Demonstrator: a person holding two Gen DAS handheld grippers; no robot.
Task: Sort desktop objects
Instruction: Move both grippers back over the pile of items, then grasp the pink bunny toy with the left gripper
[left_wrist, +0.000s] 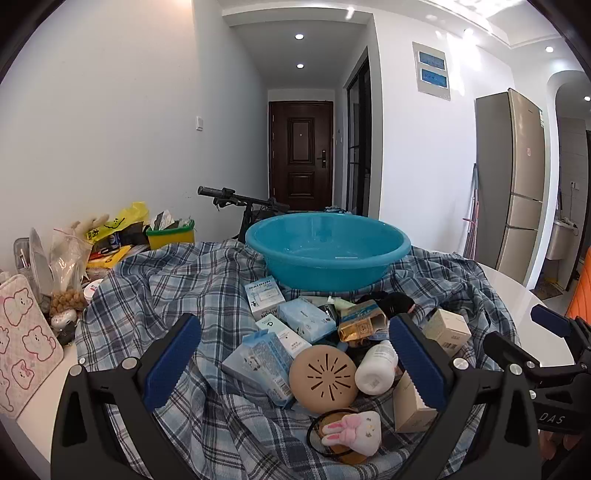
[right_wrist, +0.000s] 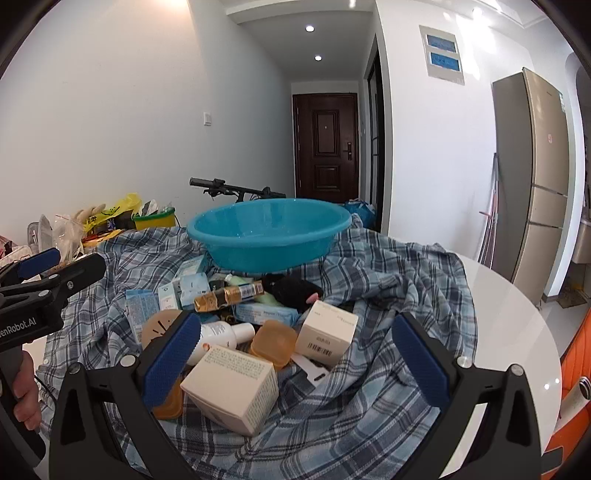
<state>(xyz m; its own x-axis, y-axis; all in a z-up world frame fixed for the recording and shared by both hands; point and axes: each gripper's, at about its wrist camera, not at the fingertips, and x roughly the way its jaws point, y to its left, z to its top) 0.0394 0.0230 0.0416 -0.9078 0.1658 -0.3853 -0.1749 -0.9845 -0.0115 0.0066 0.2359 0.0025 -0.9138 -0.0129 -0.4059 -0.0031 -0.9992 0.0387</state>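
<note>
I had the left gripper (left_wrist: 295, 363) spread wide and holding nothing, a round tan disc (left_wrist: 324, 377) and a white bottle (left_wrist: 376, 367) lying between its fingers on the plaid cloth (left_wrist: 177, 291). My right gripper (right_wrist: 295, 363) was equally wide and empty, a cream box (right_wrist: 232, 389) just inside its left finger. The blue basin (right_wrist: 267, 234) sat beyond both, past the pile.

Home, apt living/dining area w/ entry hall. Landmark: blue basin (left_wrist: 328, 251) on a plaid cloth (left_wrist: 177, 280) over a white round table (right_wrist: 517, 332). Straight behind basin: narrow hallway ending in dark wood front door (left_wrist: 301, 155), recessed ceiling lights above. Just behind basin: bike handlebar (left_wrist: 236, 197). Right of basin: tall fridge (left_wrist: 517, 177) by the wall. Left of basin: household clutter, yellow bag (left_wrist: 127, 219), green tub (left_wrist: 170, 236).
</note>
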